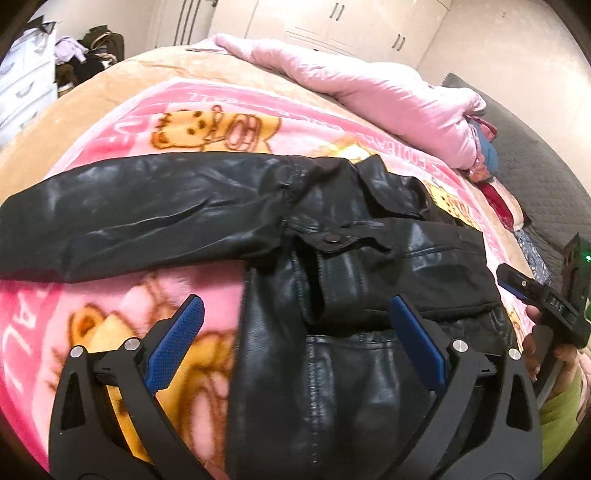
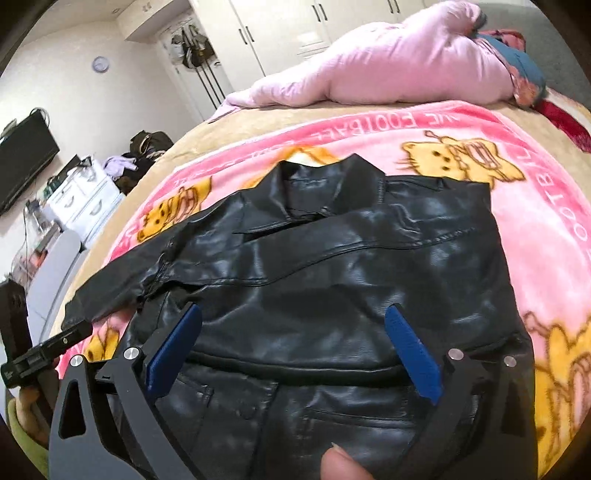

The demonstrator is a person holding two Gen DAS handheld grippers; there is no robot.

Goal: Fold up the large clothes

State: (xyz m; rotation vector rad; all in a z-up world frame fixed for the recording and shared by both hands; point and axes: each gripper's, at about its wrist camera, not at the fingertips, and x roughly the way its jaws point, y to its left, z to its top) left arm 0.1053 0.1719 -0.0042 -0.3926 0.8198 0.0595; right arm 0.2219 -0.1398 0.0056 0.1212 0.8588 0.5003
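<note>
A black leather jacket (image 1: 332,266) lies flat on a pink cartoon blanket (image 1: 207,110) on the bed. One sleeve (image 1: 140,214) stretches out to the left; the other sleeve is folded across the chest. My left gripper (image 1: 295,317) is open and empty, hovering over the jacket's left side. In the right wrist view the jacket (image 2: 332,258) lies collar away from me, and my right gripper (image 2: 295,325) is open and empty above its lower front. The right gripper also shows at the left wrist view's right edge (image 1: 517,286).
A pink quilt (image 1: 369,85) is bunched along the far side of the bed, also in the right wrist view (image 2: 388,62). White drawers (image 2: 85,199), a clothes pile (image 2: 144,151) and a television (image 2: 22,158) stand beyond the bed. White wardrobes (image 2: 280,26) line the back wall.
</note>
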